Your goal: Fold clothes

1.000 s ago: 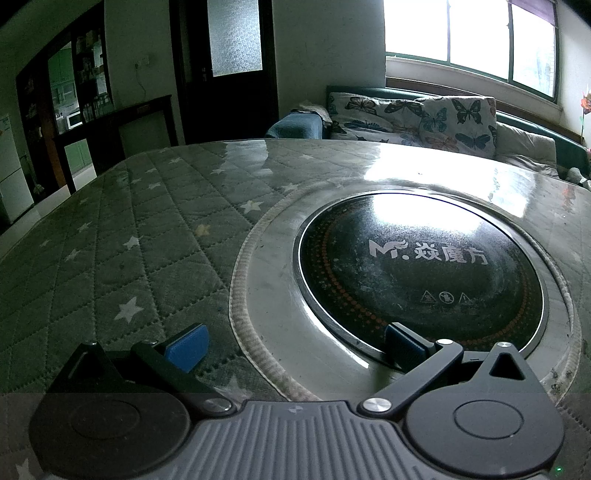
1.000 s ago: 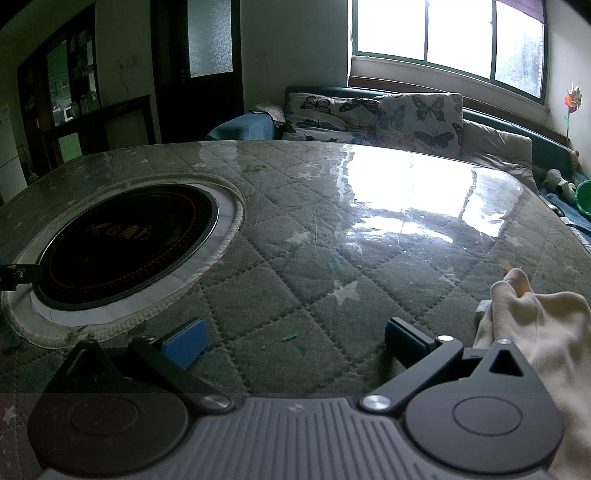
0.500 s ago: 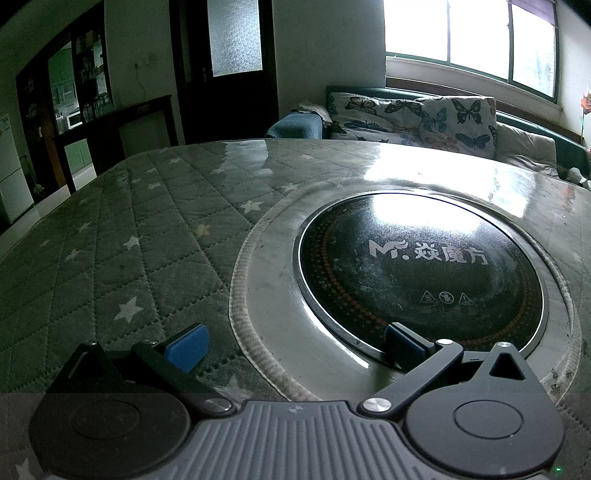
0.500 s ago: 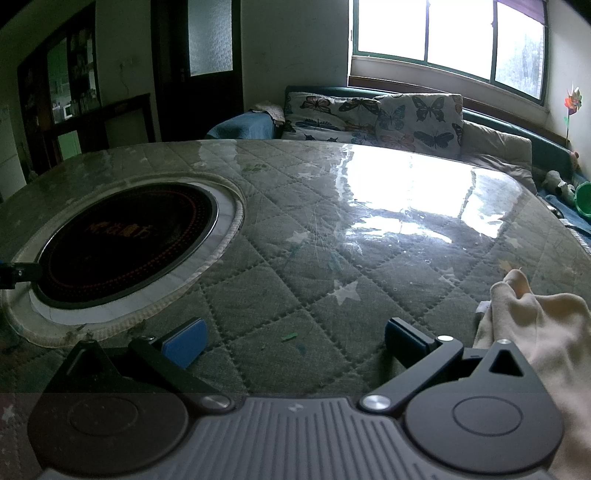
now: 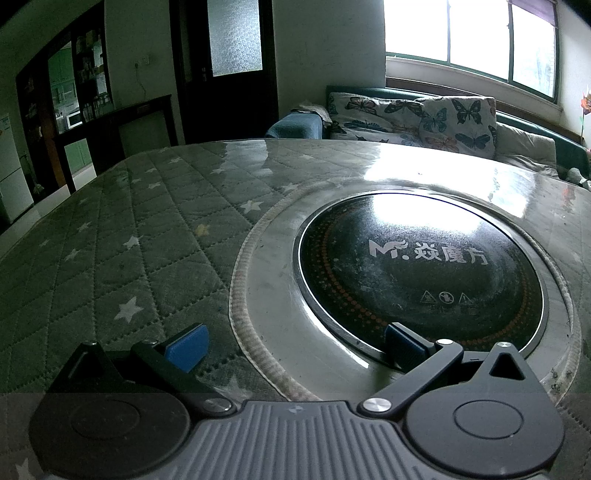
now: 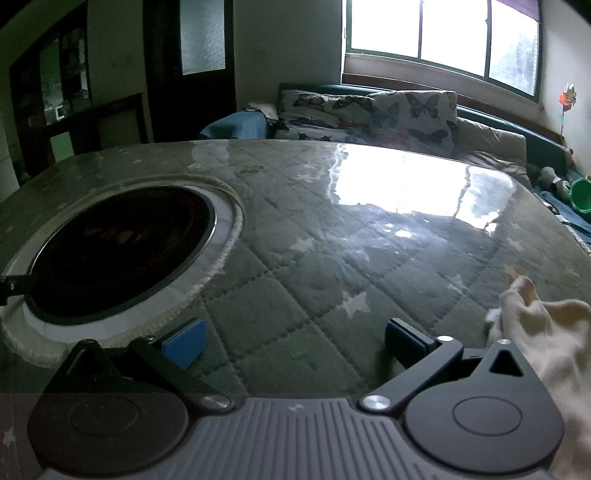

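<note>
Both tongs gaped wide, empty: left tongs [image 5: 295, 343] over one cooktop [image 5: 421, 269] lettered "M." plus Chinese characters; right tongs [image 6: 295, 341] just beside one cream garment [image 6: 554, 339] on the table [image 6: 295, 236].

I am looking into a home living room: a quilted table [image 5: 147, 240] with built-in cooktop [image 5: 421, 273], butterfly-cushioned sofa [image 5: 413, 114], window [image 6: 443, 33], dark door [image 5: 225, 66].

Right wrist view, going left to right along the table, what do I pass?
Round black cooktop set into the table, then the bare stretch of quilted star-pattern cover ahead of the open right gripper, then the cream garment bunched at the right edge.
</note>
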The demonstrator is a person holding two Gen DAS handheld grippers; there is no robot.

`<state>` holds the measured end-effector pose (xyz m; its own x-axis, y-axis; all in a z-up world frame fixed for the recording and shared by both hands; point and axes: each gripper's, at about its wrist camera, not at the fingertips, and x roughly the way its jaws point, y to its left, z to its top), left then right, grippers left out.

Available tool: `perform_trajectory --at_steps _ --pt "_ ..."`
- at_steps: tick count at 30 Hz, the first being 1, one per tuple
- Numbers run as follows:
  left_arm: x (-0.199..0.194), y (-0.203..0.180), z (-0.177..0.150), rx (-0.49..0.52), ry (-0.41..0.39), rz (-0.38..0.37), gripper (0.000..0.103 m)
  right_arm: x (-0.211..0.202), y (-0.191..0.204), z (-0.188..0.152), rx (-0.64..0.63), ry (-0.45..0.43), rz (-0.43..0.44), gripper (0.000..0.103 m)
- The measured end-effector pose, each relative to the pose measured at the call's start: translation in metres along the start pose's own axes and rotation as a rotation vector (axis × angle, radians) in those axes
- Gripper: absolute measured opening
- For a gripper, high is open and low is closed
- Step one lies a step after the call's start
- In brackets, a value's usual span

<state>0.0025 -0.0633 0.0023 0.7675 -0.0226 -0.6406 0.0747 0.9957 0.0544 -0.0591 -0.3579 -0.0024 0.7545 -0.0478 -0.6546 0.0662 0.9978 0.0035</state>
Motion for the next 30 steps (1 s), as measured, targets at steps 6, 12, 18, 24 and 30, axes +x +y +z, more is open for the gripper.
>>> perform_trajectory --at_steps 6,12,18,24,30 --pt "0.000 0.000 0.000 0.000 0.000 0.000 0.103 0.011 0.010 0.009 -0.009 -0.003 -0.001 0.103" --pt "0.000 0.000 0.000 0.000 0.000 0.000 0.103 0.014 0.011 0.010 -0.007 -0.005 0.000 0.103" --pt "0.000 0.000 0.000 0.000 0.000 0.000 0.103 0.014 0.011 0.010 -0.007 -0.006 0.000 0.103" --pt "0.000 0.000 0.000 0.000 0.000 0.000 0.103 0.015 0.012 0.011 -0.007 -0.005 0.000 0.103" --pt "0.000 0.000 0.000 0.000 0.000 0.000 0.103 0.015 0.011 0.011 -0.007 -0.006 0.000 0.103"
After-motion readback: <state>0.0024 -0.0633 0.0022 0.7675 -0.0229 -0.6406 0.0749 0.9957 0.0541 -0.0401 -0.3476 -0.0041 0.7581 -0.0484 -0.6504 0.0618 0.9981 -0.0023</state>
